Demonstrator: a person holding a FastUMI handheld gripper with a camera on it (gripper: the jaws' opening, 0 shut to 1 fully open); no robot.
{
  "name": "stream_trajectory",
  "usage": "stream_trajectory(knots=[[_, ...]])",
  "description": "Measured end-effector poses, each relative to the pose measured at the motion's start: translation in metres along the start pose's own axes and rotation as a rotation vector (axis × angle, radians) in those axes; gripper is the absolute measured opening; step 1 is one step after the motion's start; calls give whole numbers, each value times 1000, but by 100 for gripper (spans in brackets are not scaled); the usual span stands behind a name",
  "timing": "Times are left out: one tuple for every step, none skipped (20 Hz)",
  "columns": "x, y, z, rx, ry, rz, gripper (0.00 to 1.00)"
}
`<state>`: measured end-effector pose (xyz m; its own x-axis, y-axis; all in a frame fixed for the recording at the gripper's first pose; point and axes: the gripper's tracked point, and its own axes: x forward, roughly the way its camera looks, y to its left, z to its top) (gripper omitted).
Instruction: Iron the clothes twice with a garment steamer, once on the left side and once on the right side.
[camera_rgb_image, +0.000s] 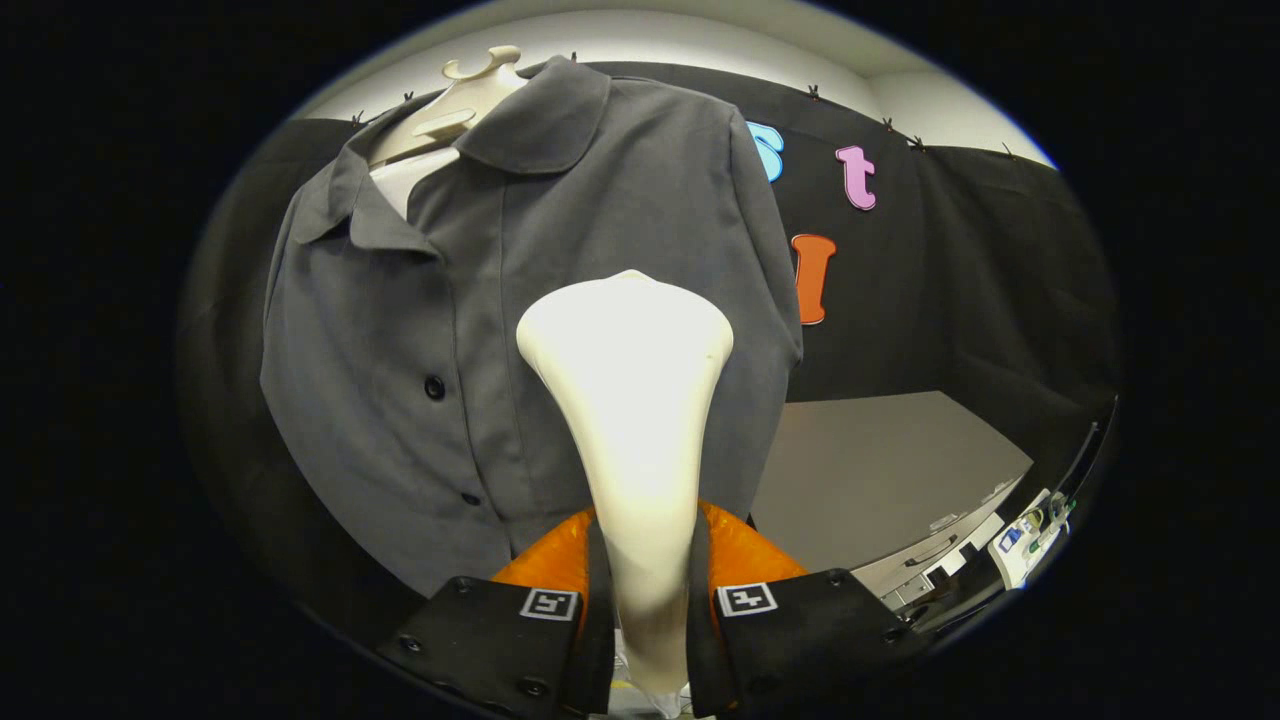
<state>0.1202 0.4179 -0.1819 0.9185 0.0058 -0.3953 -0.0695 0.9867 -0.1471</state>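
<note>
A grey button-up shirt (400, 330) hangs on a cream mannequin bust (455, 110) just ahead of the fingers. My gripper (648, 600) is shut on the neck of a cream garment steamer (630, 400). The steamer's wide head points up and forward, and it overlaps the shirt's front panel to the right of the button placket. Whether the head touches the cloth I cannot tell. Dark buttons (434, 387) run down the placket left of the steamer head. An orange part (745, 555) shows right behind the fingers, beside the steamer's neck.
A grey table top (880, 480) lies to the right, below the shirt's hem. At its near right edge sit some small devices and cables (1020, 535). Black cloth walls stand behind the shirt and along the right.
</note>
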Motion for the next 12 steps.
stream_trajectory(knots=[[1, 0, -6, -5, 9, 1, 37], [1, 0, -13, -9, 20, 1, 37], [1, 1, -21, -12, 31, 4, 37], [1, 3, -28, -15, 41, 7, 37], [2, 5, -34, -17, 52, 10, 37], [3, 6, -41, -20, 60, 11, 37], [5, 6, -48, -24, 66, 10, 37], [7, 7, -55, -28, 74, 9, 37], [9, 8, -61, -31, 85, 11, 37], [10, 9, -69, -30, 95, 14, 37], [9, 9, -75, -28, 105, 16, 37], [9, 8, -82, -25, 112, 17, 37]])
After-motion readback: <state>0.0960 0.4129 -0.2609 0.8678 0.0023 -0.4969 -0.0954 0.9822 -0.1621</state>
